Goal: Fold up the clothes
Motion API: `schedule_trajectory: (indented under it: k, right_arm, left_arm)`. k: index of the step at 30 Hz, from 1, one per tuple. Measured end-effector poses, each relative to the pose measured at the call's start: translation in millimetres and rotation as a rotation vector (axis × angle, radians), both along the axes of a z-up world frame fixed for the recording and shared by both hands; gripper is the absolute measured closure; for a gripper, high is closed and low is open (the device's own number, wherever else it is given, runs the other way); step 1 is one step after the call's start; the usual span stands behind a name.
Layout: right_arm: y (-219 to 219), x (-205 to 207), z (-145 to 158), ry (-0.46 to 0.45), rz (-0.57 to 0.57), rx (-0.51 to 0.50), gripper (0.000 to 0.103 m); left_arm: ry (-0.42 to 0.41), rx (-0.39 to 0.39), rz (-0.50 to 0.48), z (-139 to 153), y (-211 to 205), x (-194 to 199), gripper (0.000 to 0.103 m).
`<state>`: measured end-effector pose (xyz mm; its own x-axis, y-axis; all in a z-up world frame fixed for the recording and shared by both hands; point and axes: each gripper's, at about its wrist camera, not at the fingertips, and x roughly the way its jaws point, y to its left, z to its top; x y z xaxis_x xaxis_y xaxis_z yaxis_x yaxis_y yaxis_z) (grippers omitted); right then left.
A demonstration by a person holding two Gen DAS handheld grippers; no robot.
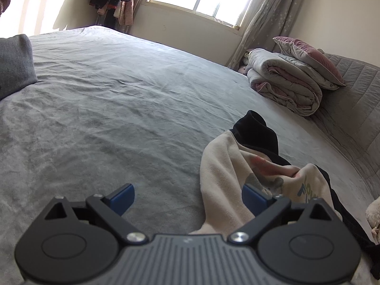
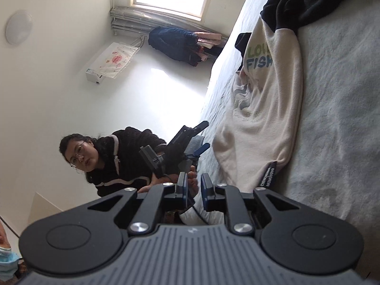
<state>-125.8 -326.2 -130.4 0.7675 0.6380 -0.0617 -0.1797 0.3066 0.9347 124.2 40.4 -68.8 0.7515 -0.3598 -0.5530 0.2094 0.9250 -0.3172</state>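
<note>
Through the left wrist camera I look down across a wide bed (image 1: 114, 99) covered in soft, wrinkled grey fabric. My left gripper (image 1: 188, 198) has its blue-padded jaws spread wide, nothing pinched between them. The cream sweatshirt (image 1: 225, 166) lies crumpled on the bed just ahead, its near edge lying under the right-hand finger; I cannot tell whether the two touch. The fabric is fleecy, with black sleeves and a printed front bunched into folds. Only this view shows a rolled quilt (image 1: 285, 83) with a mauve pillow (image 1: 311, 59) stacked at the far side of the bed, and a grey cushion (image 1: 16, 64) at the left edge.

The right wrist camera is rolled onto its side, so the bed runs up the right of the picture. My right gripper (image 2: 193, 190) has its jaws narrow, a slim gap between the pads and no cloth in it. Here the sweatshirt (image 2: 268, 123) shows its lettering and a small black hem tag (image 2: 268, 174). This view alone shows the person (image 2: 114, 156) in a dark fuzzy top holding the left gripper (image 2: 201, 137), pointed toward the bed's edge.
</note>
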Motion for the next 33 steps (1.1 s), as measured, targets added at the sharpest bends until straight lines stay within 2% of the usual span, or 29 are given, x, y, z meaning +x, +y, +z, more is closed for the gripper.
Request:
schedule_trajectory:
  k: [2, 5, 7, 8, 9, 10, 11, 15, 16, 17, 18, 19, 20, 25, 26, 27, 28, 31, 33]
  right_arm:
    - [1, 2, 3, 0.001, -0.022, -0.077, 0.084]
    - [15, 11, 26, -0.064, -0.062, -0.269, 0.084]
    - [39, 20, 48, -0.128, -0.054, -0.467, 0.083]
    - [54, 25, 59, -0.16, -0.044, -0.579, 0.079]
    - [74, 31, 70, -0.197, -0.02, -0.709, 0.07]
    - [95, 41, 74, -0.234, 0.014, -0.815, 0.043]
    - [117, 50, 77, -0.27, 0.05, -0.919, 0.03]
    - [195, 90, 74, -0.401, 0.168, -1.265, 0.03]
    - [208, 102, 70, -0.424, 0.188, -1.322, 0.033]
    - [221, 113, 66, -0.446, 0.209, -1.377, 0.041]
    - [230, 124, 62, -0.451, 0.229, -1.412, 0.048]
    - [238, 134, 57, -0.454, 0.249, -1.446, 0.064]
    - [247, 145, 53, -0.458, 0.269, -1.479, 0.069]
    - [266, 186, 33, -0.404, 0.344, -1.544, 0.069]
    - [267, 190, 31, -0.399, 0.345, -1.542, 0.061]
    - [268, 193, 29, -0.395, 0.345, -1.54, 0.06]
    - [271, 196, 24, -0.386, 0.344, -1.565, 0.059]
    - [278, 203, 14, -0.351, 0.334, -1.644, 0.044]
    - [278, 203, 13, -0.361, 0.332, -1.634, 0.044]
  left_arm:
    - [-0.01, 0.009, -0.006, 2, 1, -2, 0.005]
    - [-0.047, 0.007, 0.015, 9, 7, -7, 0.005]
    - [-0.082, -0.019, 0.043, 16, 14, -11, 0.005]
    - [-0.101, -0.022, 0.062, 19, 17, -13, 0.004]
    - [-0.121, -0.021, 0.082, 22, 20, -15, 0.003]
    - [-0.139, -0.021, 0.098, 25, 22, -17, 0.003]
    - [-0.154, -0.025, 0.108, 28, 26, -18, 0.003]
    - [-0.202, -0.094, 0.118, 39, 41, -26, 0.003]
    - [-0.214, -0.112, 0.116, 42, 45, -28, 0.003]
    - [-0.227, -0.121, 0.112, 44, 48, -30, 0.002]
    - [-0.241, -0.127, 0.107, 46, 50, -32, 0.001]
    - [-0.25, -0.126, 0.1, 48, 52, -33, 0.001]
    - [-0.251, -0.122, 0.089, 48, 53, -34, 0.001]
    - [-0.219, -0.09, 0.049, 42, 59, -32, 0.001]
    - [-0.214, -0.078, 0.043, 40, 59, -32, 0.001]
    - [-0.211, -0.069, 0.038, 39, 60, -31, 0.001]
    - [-0.21, -0.059, 0.032, 39, 61, -31, 0.001]
    - [-0.205, -0.042, 0.021, 37, 61, -32, 0.001]
    - [-0.197, -0.042, 0.01, 36, 61, -32, 0.001]
